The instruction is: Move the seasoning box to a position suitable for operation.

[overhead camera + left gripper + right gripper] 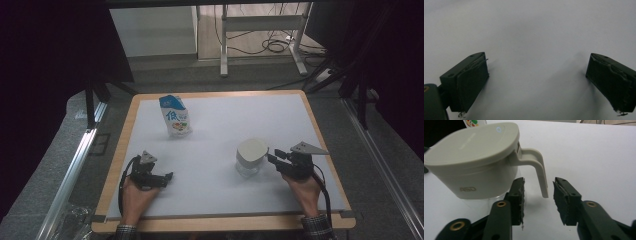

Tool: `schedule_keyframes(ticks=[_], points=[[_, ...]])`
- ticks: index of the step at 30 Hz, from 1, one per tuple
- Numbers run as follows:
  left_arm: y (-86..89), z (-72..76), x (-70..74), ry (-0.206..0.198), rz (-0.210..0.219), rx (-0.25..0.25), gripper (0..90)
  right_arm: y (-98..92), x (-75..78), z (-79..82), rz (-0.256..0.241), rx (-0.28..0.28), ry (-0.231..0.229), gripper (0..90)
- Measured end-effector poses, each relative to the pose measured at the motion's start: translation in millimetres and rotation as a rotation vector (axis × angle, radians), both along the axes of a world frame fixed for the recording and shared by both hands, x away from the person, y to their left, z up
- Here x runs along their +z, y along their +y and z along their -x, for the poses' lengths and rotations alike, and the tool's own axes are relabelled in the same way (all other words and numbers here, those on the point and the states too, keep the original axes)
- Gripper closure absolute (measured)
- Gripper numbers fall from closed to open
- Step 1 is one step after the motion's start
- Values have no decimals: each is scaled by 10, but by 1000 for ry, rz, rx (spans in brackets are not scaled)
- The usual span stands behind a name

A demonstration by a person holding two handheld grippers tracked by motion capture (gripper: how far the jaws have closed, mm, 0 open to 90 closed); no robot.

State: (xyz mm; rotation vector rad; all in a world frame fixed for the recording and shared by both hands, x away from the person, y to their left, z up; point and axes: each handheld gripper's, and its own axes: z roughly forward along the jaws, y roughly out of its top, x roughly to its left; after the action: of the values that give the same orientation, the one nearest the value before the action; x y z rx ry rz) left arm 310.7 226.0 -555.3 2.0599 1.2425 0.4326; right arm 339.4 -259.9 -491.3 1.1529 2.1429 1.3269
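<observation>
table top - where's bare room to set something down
Bare patches: the middle of the white mat between the left gripper and the jug, and the far right beyond the pouch. Crowded: the jug's handle, straddled by the right gripper.

Left tool (169, 175) low near the front-left, held from behind by the left hand (134, 195), jaws spread wide. Right tool (270, 156) at front-right, right hand (302, 190) gripping it, jaws pointing left, parted moderately.

Both grippers, left gripper (169, 176) and right gripper (270, 156), are showing black bodies, grey triangular plates, trailing black cables, brass-ringed screw holes. Plaid cuffs (317, 223) are covering both wrists.
</observation>
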Motion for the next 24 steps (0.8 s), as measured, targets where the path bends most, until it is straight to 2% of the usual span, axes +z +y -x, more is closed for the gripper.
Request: schedule_keyframes(ticks=[10,14,20,24], points=[[0,1,-1,-1,1,1,40,0,139,-15,11,27,30,785],[1,1,0,-1,0,0,40,-8,211,-39,1,43,43,844],[1,1,0,0,0,0,40,13,357,-66,1,61,40,891],[1,1,-1,0,0,0,40,63,456,-96,23,63,38,894]])
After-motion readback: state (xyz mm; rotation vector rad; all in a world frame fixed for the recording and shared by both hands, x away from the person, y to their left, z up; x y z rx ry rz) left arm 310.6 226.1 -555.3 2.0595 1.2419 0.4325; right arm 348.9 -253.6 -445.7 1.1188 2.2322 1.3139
